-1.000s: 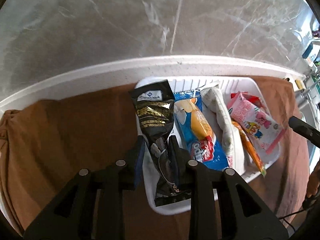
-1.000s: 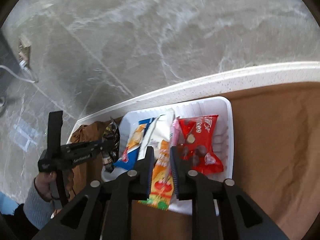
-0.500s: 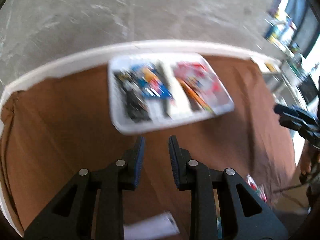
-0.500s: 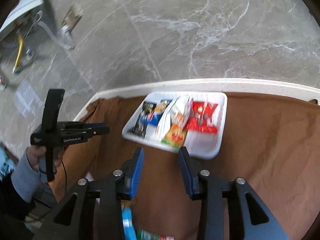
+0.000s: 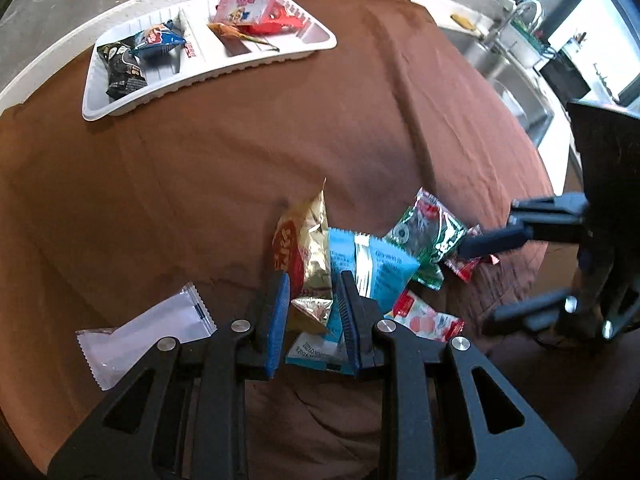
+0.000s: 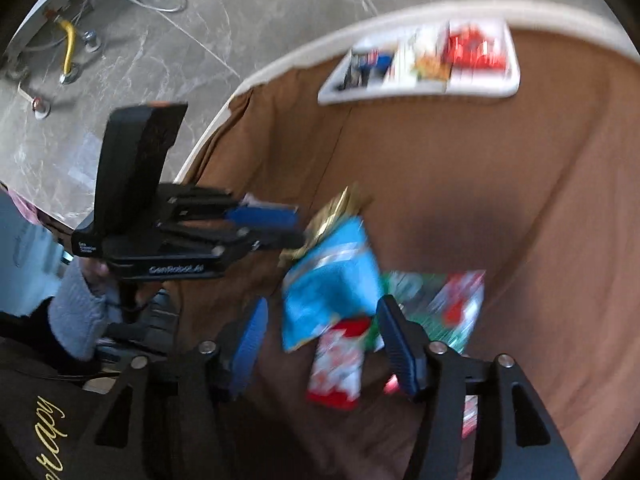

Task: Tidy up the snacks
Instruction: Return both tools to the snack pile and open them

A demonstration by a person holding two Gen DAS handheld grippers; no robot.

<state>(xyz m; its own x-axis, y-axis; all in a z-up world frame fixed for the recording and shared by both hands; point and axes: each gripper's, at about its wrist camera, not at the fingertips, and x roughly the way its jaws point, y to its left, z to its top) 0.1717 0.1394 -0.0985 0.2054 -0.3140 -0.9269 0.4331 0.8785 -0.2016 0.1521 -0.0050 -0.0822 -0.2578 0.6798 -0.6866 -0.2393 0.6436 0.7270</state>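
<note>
A white tray (image 5: 256, 62) holding several snack packs sits at the far edge of the brown cloth; it also shows blurred in the right wrist view (image 6: 472, 90). My left gripper (image 5: 312, 300) is open with its pads on either side of a gold snack bag (image 5: 306, 252), not closed on it. A light blue pack (image 5: 372, 264) lies just right of it. My right gripper (image 6: 320, 336) is wide open above the blue pack (image 6: 332, 288) and a red-and-white pack (image 6: 338, 364). A green pack (image 5: 428, 232) lies near the right gripper's fingers (image 5: 492, 240).
A white plastic pack (image 5: 148, 328) lies on the cloth at the near left. A red-and-white pack (image 5: 424, 318) lies near the blue one. A sink and counter (image 5: 512, 60) are off to the right. Grey marble floor (image 6: 180, 40) lies beyond the table edge.
Both grippers let go of their packs in the tray, pulled back from it, and now hover over the loose pile of snacks at the near side. The right gripper has opened wider.
</note>
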